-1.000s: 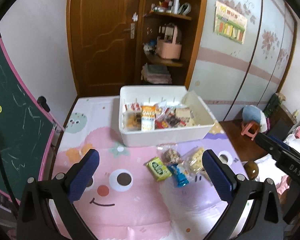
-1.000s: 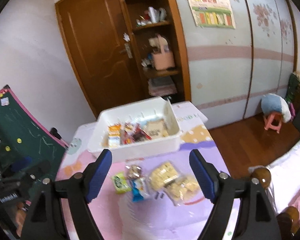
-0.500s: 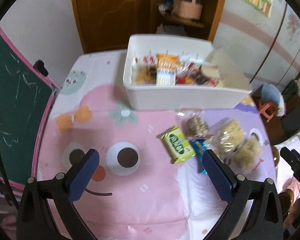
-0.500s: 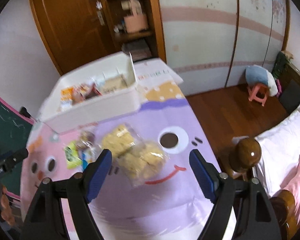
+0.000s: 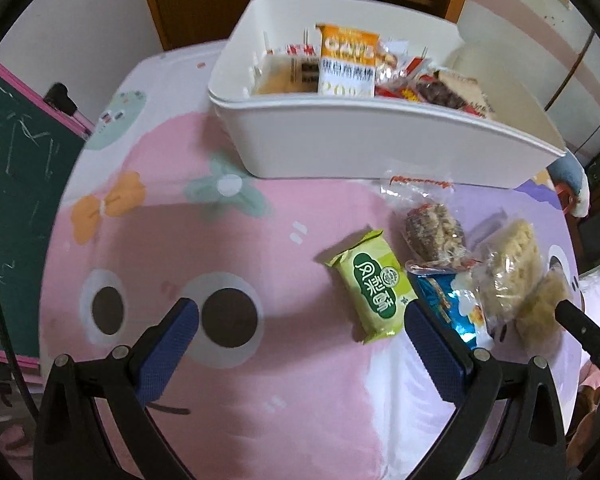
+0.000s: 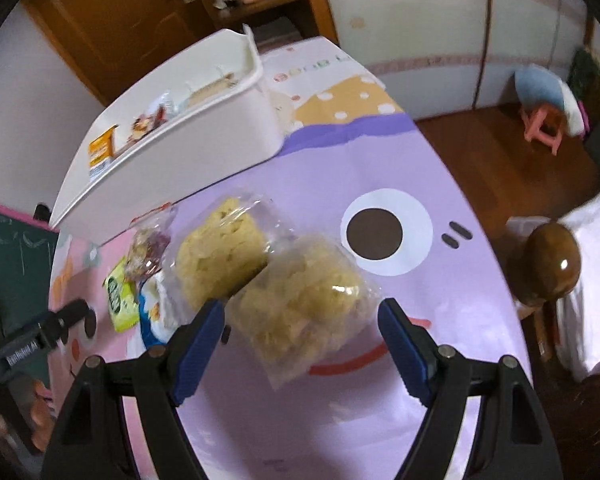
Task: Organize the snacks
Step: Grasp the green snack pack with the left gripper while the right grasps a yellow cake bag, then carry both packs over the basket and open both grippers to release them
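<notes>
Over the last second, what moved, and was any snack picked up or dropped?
Both grippers came down and forward toward the snacks. The right gripper, open, now straddles the nearer clear bag of yellow puffs; the left gripper, open, hangs by the green packet. Nothing was gripped. The snacks and the white bin kept their places.

cartoon mat (image 5: 228, 392) | white bin (image 5: 364, 148) | green packet (image 5: 374, 294) | puffed-snack bags (image 6: 300, 312)

Bare pink cloth (image 5: 228, 392) lies left of the green packet (image 5: 374, 294). Right of it, 4 packets crowd together. Behind it, the white bin (image 5: 380, 148) blocks passage.
</notes>
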{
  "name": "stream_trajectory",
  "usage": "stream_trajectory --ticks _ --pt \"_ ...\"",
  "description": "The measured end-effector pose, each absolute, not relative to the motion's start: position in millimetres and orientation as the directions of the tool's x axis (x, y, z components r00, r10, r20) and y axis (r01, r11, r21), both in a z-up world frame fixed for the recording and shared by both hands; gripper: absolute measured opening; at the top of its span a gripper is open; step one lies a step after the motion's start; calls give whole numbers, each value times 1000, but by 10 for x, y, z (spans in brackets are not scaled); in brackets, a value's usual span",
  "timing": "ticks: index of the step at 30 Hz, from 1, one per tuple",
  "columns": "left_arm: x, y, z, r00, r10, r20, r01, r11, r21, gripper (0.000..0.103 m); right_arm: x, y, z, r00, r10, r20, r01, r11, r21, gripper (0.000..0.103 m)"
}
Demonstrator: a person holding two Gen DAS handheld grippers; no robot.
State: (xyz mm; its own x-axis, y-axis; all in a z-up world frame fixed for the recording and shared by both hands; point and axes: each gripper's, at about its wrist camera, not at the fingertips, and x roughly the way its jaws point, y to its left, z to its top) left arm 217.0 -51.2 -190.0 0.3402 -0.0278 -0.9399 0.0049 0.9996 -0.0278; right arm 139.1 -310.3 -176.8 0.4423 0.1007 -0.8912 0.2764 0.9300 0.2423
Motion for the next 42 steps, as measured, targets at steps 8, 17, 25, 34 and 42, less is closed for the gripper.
stream_trajectory --ticks 8,17,25,34,42 --pt "2360 -623 -2164 278 -27 -960 -19 999 -34 100 1502 -3063 -1919 417 117 -901 285 924 253 80" --pt "2495 -796 -2237 273 -12 -962 3 1000 -11 99 1528 -2954 -1976 430 56 -901 237 956 173 80" --pt "2498 -836 -2254 281 -16 -959 7 1000 -15 67 1538 -2775 -2022 418 -44 -907 182 983 36 82" --pt "2278 -837 -2186 291 -21 -956 29 999 -13 35 1417 -2776 -1963 468 8 -884 122 990 74 50" --pt "1958 -745 -1897 314 -66 -947 33 998 -58 35 1211 -2789 -1900 452 106 -886 130 975 183 45"
